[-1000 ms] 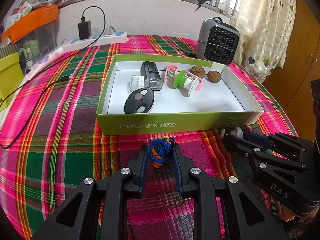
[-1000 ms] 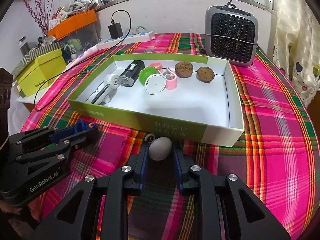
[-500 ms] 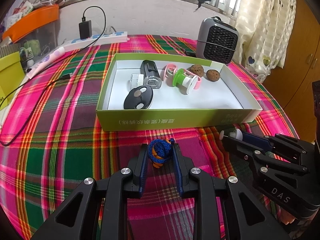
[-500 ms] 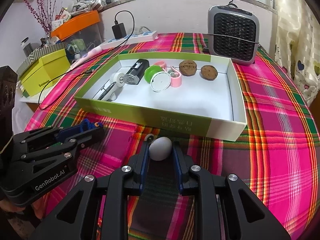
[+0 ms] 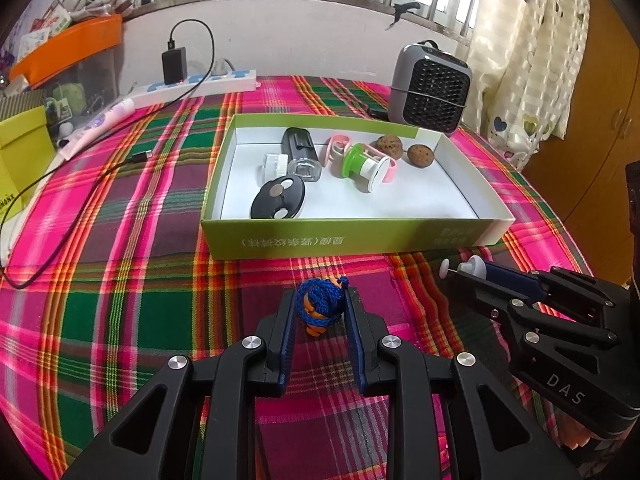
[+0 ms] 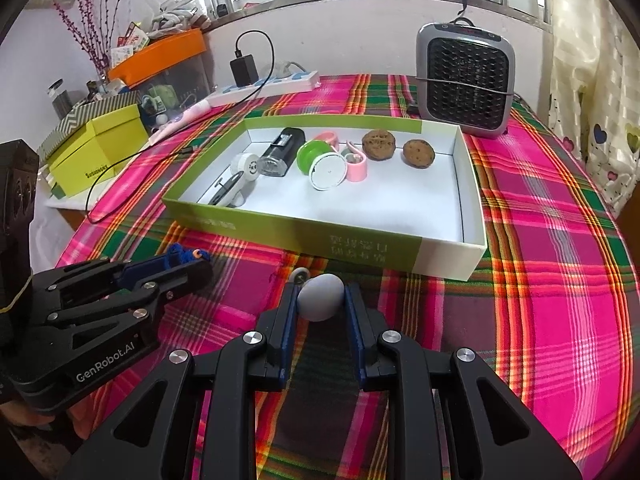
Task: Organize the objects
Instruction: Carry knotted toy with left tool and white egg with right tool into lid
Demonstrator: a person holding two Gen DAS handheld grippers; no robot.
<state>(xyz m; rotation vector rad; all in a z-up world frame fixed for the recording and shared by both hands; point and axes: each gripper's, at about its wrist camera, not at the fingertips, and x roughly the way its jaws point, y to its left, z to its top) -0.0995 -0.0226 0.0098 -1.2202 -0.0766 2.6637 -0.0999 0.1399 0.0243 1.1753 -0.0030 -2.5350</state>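
Just before the green box (image 5: 344,236), the left gripper (image 5: 320,308) keeps its fingers clamped on a blue knitted toy (image 5: 320,305). To its right, the right gripper (image 6: 320,300) grips a grey egg-shaped piece (image 6: 320,297). Both have lifted slightly over the last second, so they look ready to drop their loads into the box.

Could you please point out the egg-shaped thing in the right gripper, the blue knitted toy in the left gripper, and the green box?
Egg (image 6: 320,297), right wrist view, on its rounded grey top.
Knitted toy (image 5: 321,305), left wrist view, on its blue yarn.
Green box (image 5: 344,236), left wrist view, on its near outer wall.
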